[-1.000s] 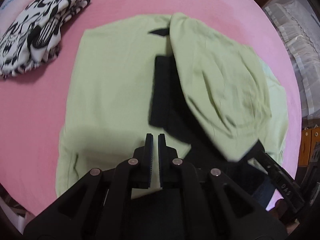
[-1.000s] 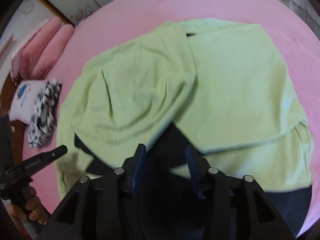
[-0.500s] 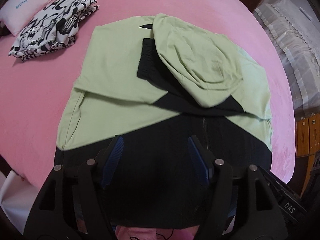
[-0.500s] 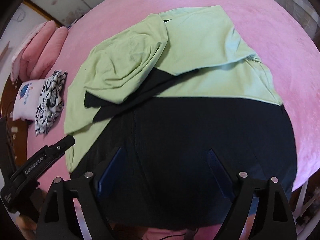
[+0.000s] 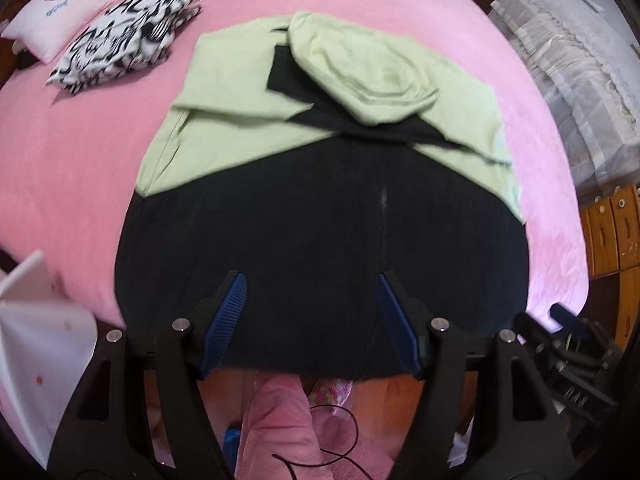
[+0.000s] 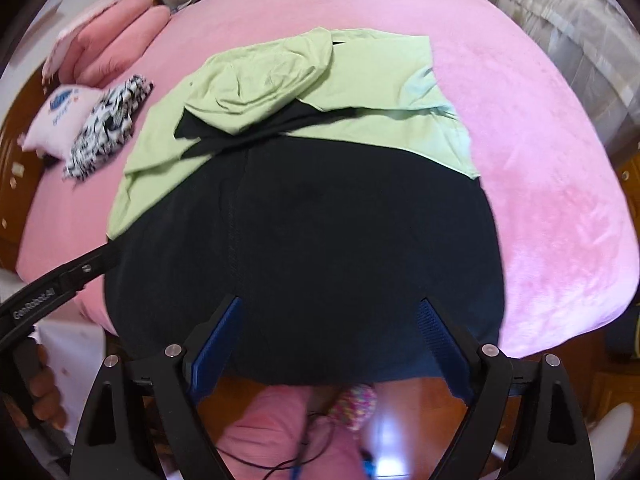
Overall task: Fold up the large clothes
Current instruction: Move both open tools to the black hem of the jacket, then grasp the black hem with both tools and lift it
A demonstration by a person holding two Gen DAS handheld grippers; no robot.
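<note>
A large hooded garment, light green on top (image 5: 224, 92) (image 6: 384, 92) and black below (image 5: 320, 232) (image 6: 320, 240), lies flat on the pink bed (image 5: 80, 160) (image 6: 540, 160). Its green sleeves are folded inward and the hood (image 5: 368, 68) (image 6: 264, 76) rests on the chest. My left gripper (image 5: 311, 276) hovers open over the black hem at the bed's near edge, with nothing between its blue pads. My right gripper (image 6: 330, 301) stands open above the same hem, also free of cloth. In the right wrist view, the left gripper (image 6: 80, 268) shows at the left, held by a hand (image 6: 40, 384).
A folded black-and-white patterned cloth (image 5: 124, 36) (image 6: 108, 124) and a small white pillow (image 5: 56, 12) lie at the bed's far left, near pink pillows (image 6: 112, 32). Wrapped bedding (image 5: 568, 80) and a wooden cabinet (image 5: 608, 232) stand to the right. The person's pink trouser legs (image 5: 280, 432) show below.
Both grippers went from closed or narrow to wide open and let the green sleeves drop onto the garment. They drew back and up toward the near bed edge, so the black lower half now shows.
</note>
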